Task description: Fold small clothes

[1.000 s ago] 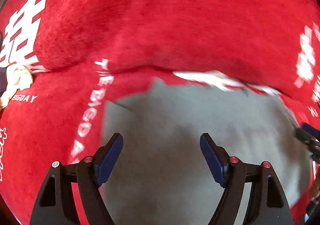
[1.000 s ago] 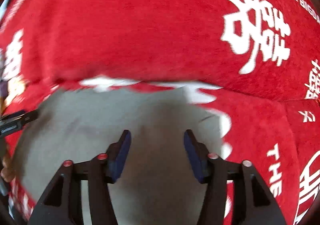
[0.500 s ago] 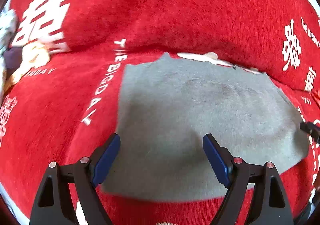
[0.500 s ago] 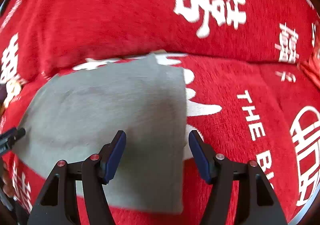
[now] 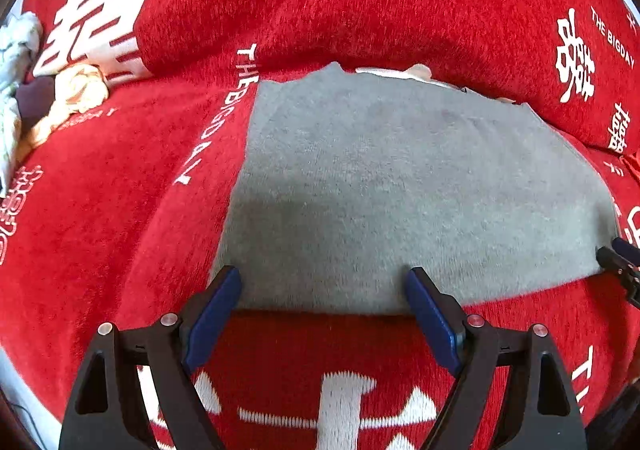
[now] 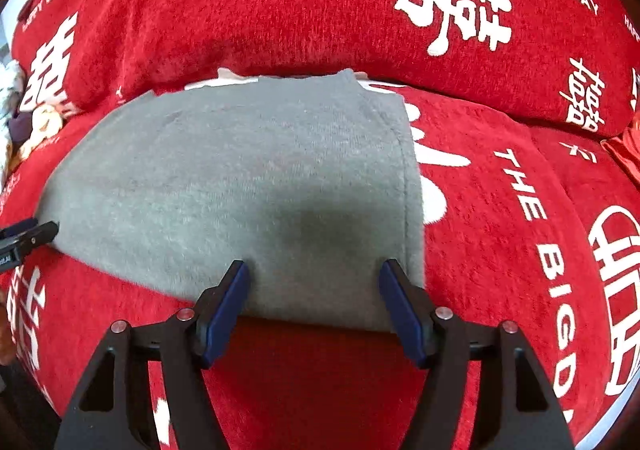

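Note:
A grey folded garment (image 5: 400, 186) lies flat on a red sofa seat; it also shows in the right wrist view (image 6: 240, 186). My left gripper (image 5: 322, 290) is open and empty, hovering at the garment's near edge by its left corner. My right gripper (image 6: 314, 282) is open and empty at the near edge by the right corner. The right gripper's tip (image 5: 618, 264) shows at the right edge of the left wrist view. The left gripper's tip (image 6: 28, 236) shows at the left edge of the right wrist view.
The red sofa cover (image 5: 100, 210) carries white characters and lettering. The back cushion (image 6: 280, 2) rises right behind the garment. A heap of other small clothes (image 5: 48, 98) lies at the far left of the seat.
Both grippers have pulled back toward me from over the garment. The whole grey garment has come into view, lying flat. Both jaws stay open.

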`<state>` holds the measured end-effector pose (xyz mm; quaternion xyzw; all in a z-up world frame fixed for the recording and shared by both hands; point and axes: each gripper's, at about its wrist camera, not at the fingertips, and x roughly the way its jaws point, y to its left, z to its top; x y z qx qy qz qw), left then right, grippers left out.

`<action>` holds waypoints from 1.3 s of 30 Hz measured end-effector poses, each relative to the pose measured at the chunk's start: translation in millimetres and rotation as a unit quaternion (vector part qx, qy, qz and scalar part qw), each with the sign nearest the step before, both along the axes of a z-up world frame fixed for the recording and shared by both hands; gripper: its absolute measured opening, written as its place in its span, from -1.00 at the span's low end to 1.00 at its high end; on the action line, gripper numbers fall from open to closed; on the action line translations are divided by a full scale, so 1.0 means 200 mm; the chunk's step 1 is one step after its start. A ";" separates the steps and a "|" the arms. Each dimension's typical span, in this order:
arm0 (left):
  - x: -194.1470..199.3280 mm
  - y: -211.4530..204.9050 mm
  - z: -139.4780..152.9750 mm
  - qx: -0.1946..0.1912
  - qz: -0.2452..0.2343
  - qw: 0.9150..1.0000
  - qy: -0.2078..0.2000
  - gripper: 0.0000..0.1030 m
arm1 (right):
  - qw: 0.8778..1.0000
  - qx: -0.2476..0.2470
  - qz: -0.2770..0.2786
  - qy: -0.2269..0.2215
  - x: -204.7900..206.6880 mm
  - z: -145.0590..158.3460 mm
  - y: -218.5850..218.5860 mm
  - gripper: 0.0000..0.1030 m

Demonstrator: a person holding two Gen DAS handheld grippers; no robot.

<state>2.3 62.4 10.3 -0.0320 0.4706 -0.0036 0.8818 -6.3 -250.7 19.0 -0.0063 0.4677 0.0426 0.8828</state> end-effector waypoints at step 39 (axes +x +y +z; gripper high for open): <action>0.26 0.30 -0.10 -0.154 -0.003 0.988 -0.005 0.96 | 0.992 0.029 0.122 -0.007 0.29 0.25 0.65 0.40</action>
